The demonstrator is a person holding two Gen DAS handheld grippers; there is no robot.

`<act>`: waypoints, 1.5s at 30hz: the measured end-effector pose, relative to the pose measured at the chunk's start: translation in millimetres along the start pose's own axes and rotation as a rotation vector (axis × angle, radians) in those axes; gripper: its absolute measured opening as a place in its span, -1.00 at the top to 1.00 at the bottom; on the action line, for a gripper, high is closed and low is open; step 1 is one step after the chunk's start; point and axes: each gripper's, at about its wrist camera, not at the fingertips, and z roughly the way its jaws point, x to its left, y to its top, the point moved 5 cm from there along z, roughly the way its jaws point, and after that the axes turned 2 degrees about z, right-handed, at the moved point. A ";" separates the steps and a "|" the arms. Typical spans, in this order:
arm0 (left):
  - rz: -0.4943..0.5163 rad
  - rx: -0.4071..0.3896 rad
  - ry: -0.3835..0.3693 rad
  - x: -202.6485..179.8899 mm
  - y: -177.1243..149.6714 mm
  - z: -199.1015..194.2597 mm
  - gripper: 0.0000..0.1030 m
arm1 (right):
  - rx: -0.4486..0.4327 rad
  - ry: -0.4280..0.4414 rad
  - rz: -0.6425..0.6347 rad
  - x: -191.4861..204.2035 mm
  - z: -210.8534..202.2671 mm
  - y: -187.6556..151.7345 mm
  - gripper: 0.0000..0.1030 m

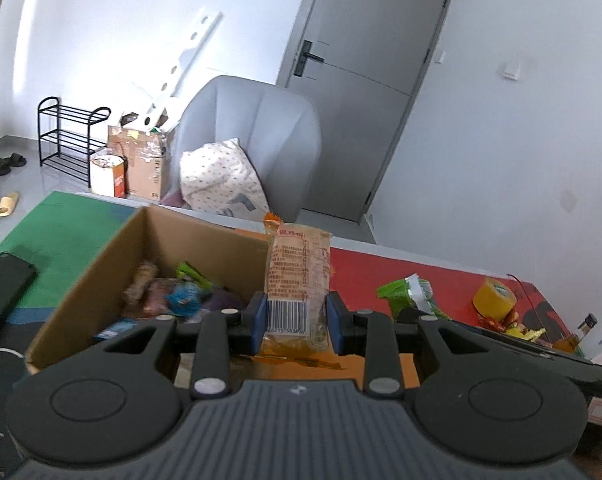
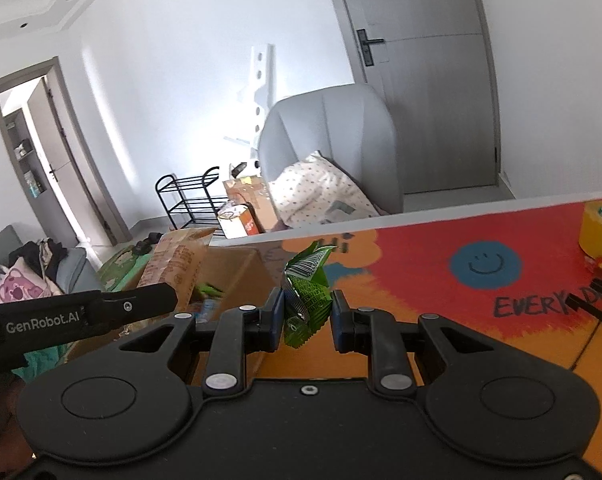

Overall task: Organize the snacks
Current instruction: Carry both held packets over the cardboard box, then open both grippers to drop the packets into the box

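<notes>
The left gripper (image 1: 297, 322) is clamped on an orange snack packet (image 1: 299, 280), pads pressing the barcode end, and holds it upright at the right-hand wall of the open cardboard box (image 1: 101, 264), which already contains several wrapped snacks (image 1: 173, 292). The right gripper (image 2: 305, 314) carries a green snack packet (image 2: 307, 292) above the printed table mat (image 2: 441, 280), just beside the box; the packet touches the left pad, but a gap shows at the right pad, so the grip appears marginal. Risk: the green packet may slip and fall short of the box. Risk: the orange packet, if let go here, may land on the box rim and tip outward. Risk: both grippers converge on one opening and may collide. A yellow tape roll (image 1: 494, 298) and further wrappers (image 1: 517, 322) remain on the mat, well apart.
</notes>
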 end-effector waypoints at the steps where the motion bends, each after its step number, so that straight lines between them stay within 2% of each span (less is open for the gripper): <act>1: -0.004 -0.002 0.003 3.2 1.0 -1.2 0.41 | 0.000 0.003 -0.004 3.8 0.7 -0.3 0.57; 10: -0.033 -0.017 0.043 36.6 6.9 -11.0 0.41 | -0.001 0.042 -0.040 34.5 12.1 4.9 0.57; 21: -0.084 0.001 0.079 74.4 14.1 -0.5 0.41 | 0.018 0.085 -0.082 65.2 34.1 7.9 0.57; 28: -0.128 0.015 0.111 97.9 15.1 2.3 0.31 | 0.040 0.106 -0.092 80.5 47.5 4.5 0.57; 33: -0.140 0.010 0.129 108.6 15.3 -5.8 0.11 | 0.047 0.136 -0.095 93.2 55.8 4.3 0.56; 35: -0.144 0.007 0.135 112.6 16.1 -8.2 0.04 | 0.042 0.158 -0.085 97.6 57.1 5.7 0.41; 38: -0.149 -0.006 0.153 116.3 17.3 -11.8 -0.17 | 0.050 0.147 -0.072 98.8 57.7 7.5 0.27; 42: -0.153 -0.019 0.150 117.4 18.4 -17.0 -0.45 | 0.051 0.130 -0.058 92.8 51.3 6.8 0.22; 45: -0.143 -0.026 0.144 115.1 19.4 -19.7 -0.56 | 0.053 0.112 -0.050 84.7 43.5 4.9 0.20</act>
